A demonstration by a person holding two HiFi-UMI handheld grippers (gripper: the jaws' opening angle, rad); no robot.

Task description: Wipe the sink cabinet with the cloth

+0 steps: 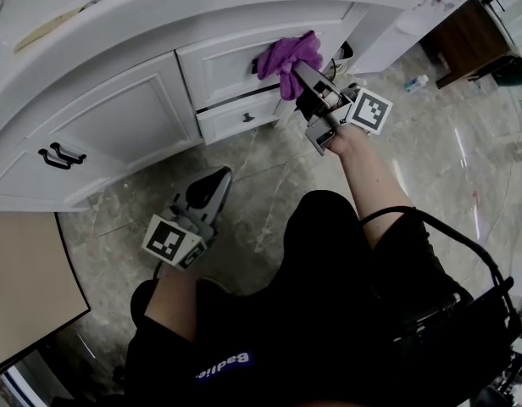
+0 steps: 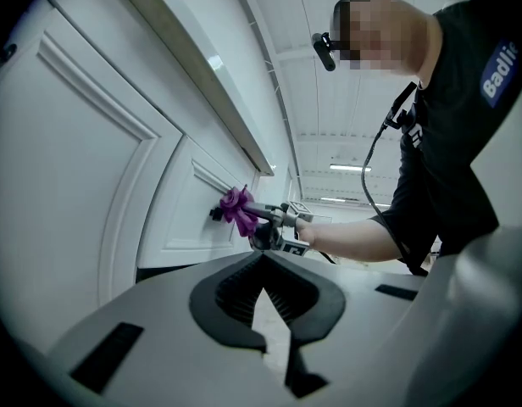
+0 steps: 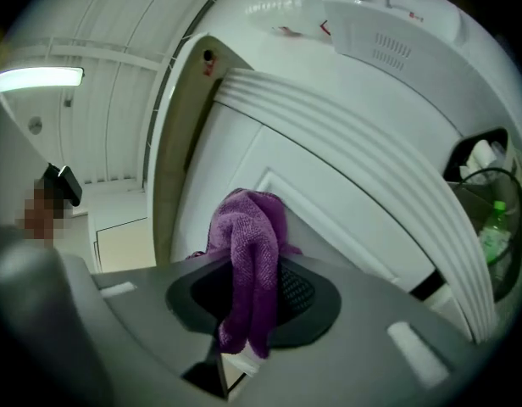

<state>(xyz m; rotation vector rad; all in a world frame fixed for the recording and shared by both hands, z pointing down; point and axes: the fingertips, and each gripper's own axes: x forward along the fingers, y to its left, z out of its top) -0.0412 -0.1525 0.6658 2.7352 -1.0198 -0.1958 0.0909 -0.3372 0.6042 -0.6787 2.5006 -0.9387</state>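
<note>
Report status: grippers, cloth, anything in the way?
Right gripper shut on purple cloth, against upper drawer front. Left gripper shut, empty, held low. Nothing blocking.

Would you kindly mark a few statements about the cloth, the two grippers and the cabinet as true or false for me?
1. The right gripper has its jaws shut on the purple cloth. True.
2. The cloth lies on the floor. False: it is held up against the upper drawer front of the sink cabinet.
3. The left gripper carries a second cloth. False: its jaws are together with nothing between them, low over the floor.
4. The cabinet door to the left of the drawers has dark handles. True.
</note>
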